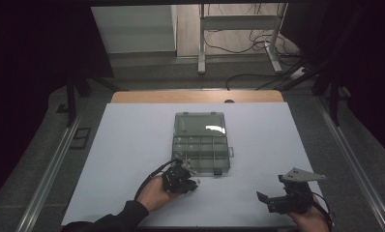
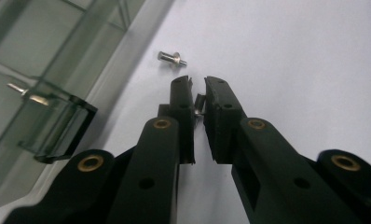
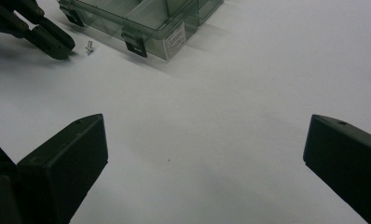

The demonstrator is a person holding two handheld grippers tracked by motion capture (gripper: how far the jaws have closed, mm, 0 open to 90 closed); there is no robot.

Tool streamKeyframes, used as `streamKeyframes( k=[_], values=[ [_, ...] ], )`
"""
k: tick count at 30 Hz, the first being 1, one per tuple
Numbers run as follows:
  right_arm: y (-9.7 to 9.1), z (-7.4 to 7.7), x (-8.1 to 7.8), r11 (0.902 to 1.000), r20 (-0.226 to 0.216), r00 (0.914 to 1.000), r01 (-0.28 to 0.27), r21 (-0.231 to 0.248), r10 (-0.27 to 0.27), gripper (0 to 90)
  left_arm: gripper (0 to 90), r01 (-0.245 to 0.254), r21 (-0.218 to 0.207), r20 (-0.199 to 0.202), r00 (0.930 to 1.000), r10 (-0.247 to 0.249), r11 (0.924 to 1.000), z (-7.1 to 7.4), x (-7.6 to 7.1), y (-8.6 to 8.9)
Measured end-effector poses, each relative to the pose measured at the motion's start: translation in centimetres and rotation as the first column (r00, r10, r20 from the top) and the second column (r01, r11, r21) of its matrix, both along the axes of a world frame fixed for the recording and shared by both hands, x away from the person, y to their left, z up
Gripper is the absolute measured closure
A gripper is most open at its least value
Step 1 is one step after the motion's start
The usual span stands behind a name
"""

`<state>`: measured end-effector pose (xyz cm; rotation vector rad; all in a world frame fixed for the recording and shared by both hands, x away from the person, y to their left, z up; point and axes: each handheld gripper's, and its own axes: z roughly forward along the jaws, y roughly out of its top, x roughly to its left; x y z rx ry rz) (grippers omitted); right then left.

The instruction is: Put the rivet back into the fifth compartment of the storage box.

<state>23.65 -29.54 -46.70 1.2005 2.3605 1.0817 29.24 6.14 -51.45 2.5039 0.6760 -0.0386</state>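
One clear plastic box [image 1: 200, 143] with its lid open lies on the table [image 1: 123, 145]. Two black claws are there: the left claw [image 1: 193, 182] and the right claw [image 1: 264, 197]. Three small metal rivets show: one loose rivet [image 2: 171, 58] on the table, one pinched rivet [image 2: 199, 106] between the left claw's jaws, and one boxed rivet [image 2: 20, 91] inside the box.

left gripper [image 2: 198, 86] low, jaws nearly closed (small gap); right gripper [image 3: 207, 154] jaws spread wide, hovering.
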Motion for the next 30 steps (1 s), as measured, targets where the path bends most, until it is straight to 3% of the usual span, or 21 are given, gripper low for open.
streamKeyframes(
  k=[5,16,30],
  values=[
    [-0.1,0.0,0.0,1.0,0.001,1.0,0.0,0.007,0.0,0.0,83.0,-0.035,-0.06,-0.033,0.9989,0.033,0.9976,0.6,0.3,0.6],
    [-0.1,0.0,0.0,1.0,0.002,1.0,-0.004,0.007,0.004,0.0,83.0,-0.05,-0.079,-0.013,0.9987,0.049,0.9956,1.8,0.3,1.4],
    [0.0,0.0,0.0,1.0,-0.002,1.0,-0.008,0.004,0.008,0.0,82.9,-0.108,-0.114,0.016,0.9938,0.11,0.9876,3.3,0.7,3.0]
  ],
)
